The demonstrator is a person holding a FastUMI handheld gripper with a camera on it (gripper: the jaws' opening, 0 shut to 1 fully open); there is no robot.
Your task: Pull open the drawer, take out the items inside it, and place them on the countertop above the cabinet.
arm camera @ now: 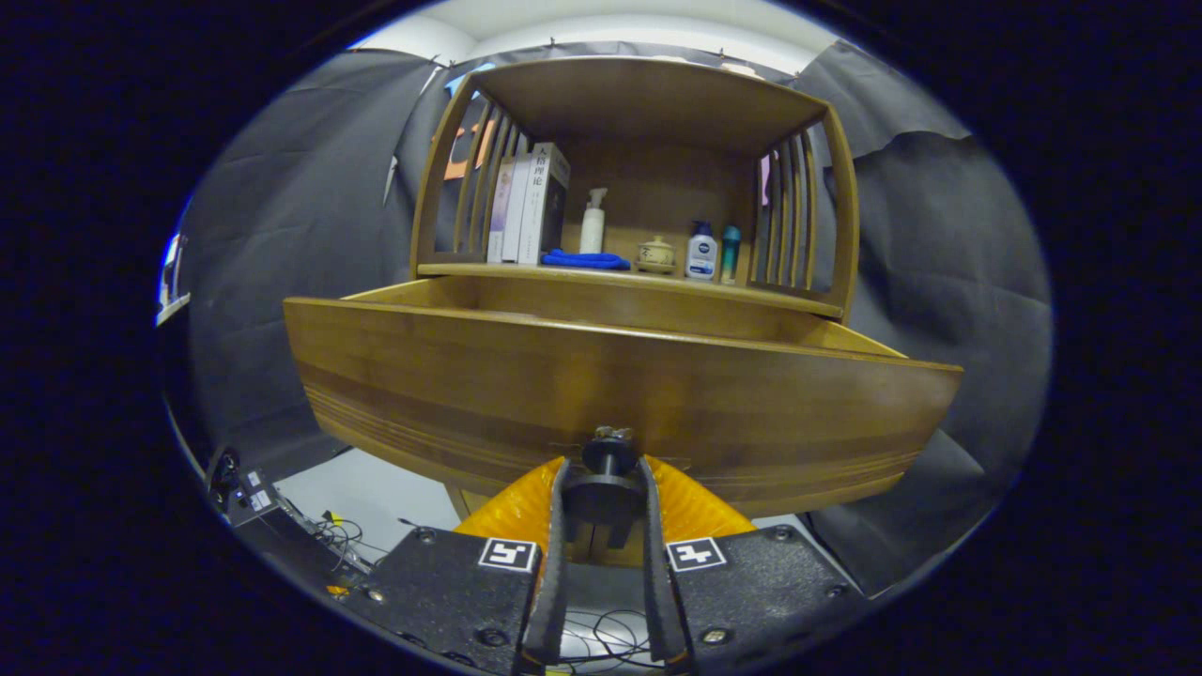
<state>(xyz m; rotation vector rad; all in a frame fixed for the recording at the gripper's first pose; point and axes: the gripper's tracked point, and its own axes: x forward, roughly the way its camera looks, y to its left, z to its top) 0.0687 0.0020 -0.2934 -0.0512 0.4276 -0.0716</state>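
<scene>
My claw (606, 493) pinches the small knob (608, 455) on the drawer (620, 394), which sticks out below the bench (629, 279). If I tug crooked, the knob may slip free.

Three books (524, 202), three bottles (701, 252), one blue cloth (586, 260) and one small pot (655, 253) stand on the countertop (751, 293). One drawer (620, 404).

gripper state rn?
Gripper: closed on the drawer knob, a finger on each side; drawer is pulled out.
</scene>
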